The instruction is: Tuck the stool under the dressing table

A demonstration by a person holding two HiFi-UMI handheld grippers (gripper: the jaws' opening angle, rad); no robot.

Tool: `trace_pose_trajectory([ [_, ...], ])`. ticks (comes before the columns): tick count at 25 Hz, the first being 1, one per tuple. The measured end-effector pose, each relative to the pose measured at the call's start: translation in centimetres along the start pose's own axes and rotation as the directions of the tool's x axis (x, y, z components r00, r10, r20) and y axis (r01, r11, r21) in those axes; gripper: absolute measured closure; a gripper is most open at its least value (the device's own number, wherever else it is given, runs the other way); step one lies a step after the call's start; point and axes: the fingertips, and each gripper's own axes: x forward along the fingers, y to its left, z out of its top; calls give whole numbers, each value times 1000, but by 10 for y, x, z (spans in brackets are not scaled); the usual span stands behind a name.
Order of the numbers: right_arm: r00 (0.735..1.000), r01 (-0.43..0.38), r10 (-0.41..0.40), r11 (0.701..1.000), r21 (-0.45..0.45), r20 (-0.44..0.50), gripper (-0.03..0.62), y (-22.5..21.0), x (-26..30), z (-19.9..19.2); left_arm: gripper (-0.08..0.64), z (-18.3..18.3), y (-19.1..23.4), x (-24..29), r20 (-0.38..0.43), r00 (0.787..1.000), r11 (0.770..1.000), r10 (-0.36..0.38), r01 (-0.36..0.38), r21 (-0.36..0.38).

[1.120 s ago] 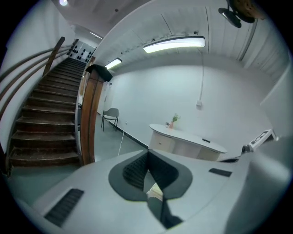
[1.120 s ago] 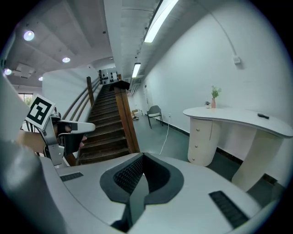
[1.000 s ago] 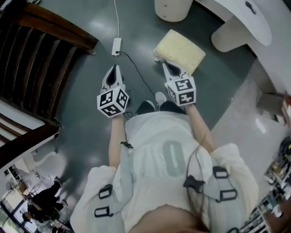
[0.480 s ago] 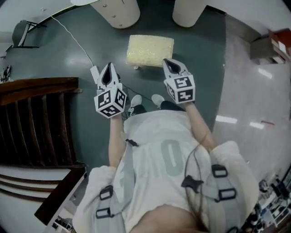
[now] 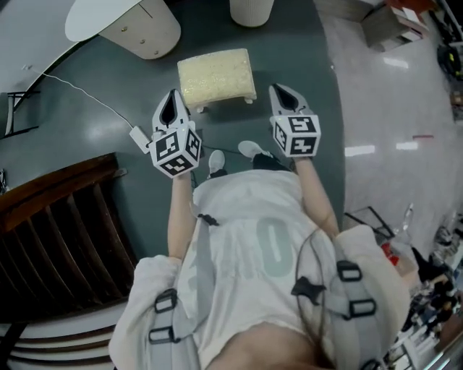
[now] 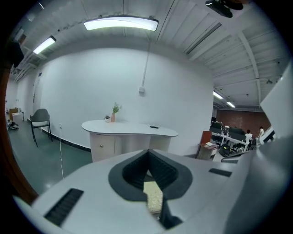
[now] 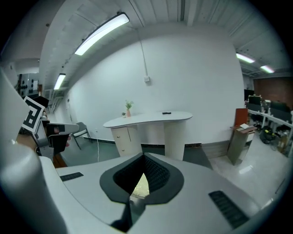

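The stool (image 5: 215,78) has a cream fuzzy seat and short white legs. It stands on the dark green floor just ahead of me, out in front of the white dressing table (image 5: 94,18). My left gripper (image 5: 172,101) is held at the stool's near left corner, shut and empty. Level with the stool's right side, my right gripper (image 5: 281,92) is also shut and empty. Neither touches the stool. A slice of the stool (image 6: 153,196) shows through the slot behind the shut left gripper (image 6: 149,153), with the dressing table (image 6: 128,129) beyond. The right gripper view has the dressing table (image 7: 146,119) ahead.
A dark wooden slatted frame (image 5: 65,231) fills the floor at my left. A white power strip (image 5: 139,137) with its cable lies near my left gripper. A grey chair (image 6: 40,119) stands by the far wall. A cardboard box (image 5: 394,22) sits on the pale floor at right.
The person has turned, so the stool has swung from the upper right to straight ahead between the two grippers. Both grippers stay shut and have come level with the stool's near edge.
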Motion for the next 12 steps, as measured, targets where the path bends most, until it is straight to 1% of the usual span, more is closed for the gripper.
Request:
trace_pose_trajectory([
  [2,999,37,-38,999,37,24,589,3,-12,0,555,0,3,-3,0,1000,1000,-23,23,0],
  [6,995,84,-87,994,66,47,589,12,-26,-3,555,-1,15,-7,21,998,998,-57,57,-13],
  [9,991,116,-119,991,68,52,589,18,-35,-4,555,-2,20,-9,23,997,997,-71,71,10],
  [12,989,131,-134,990,53,57,589,24,-44,-5,555,-5,22,-12,25,997,997,-76,76,7],
])
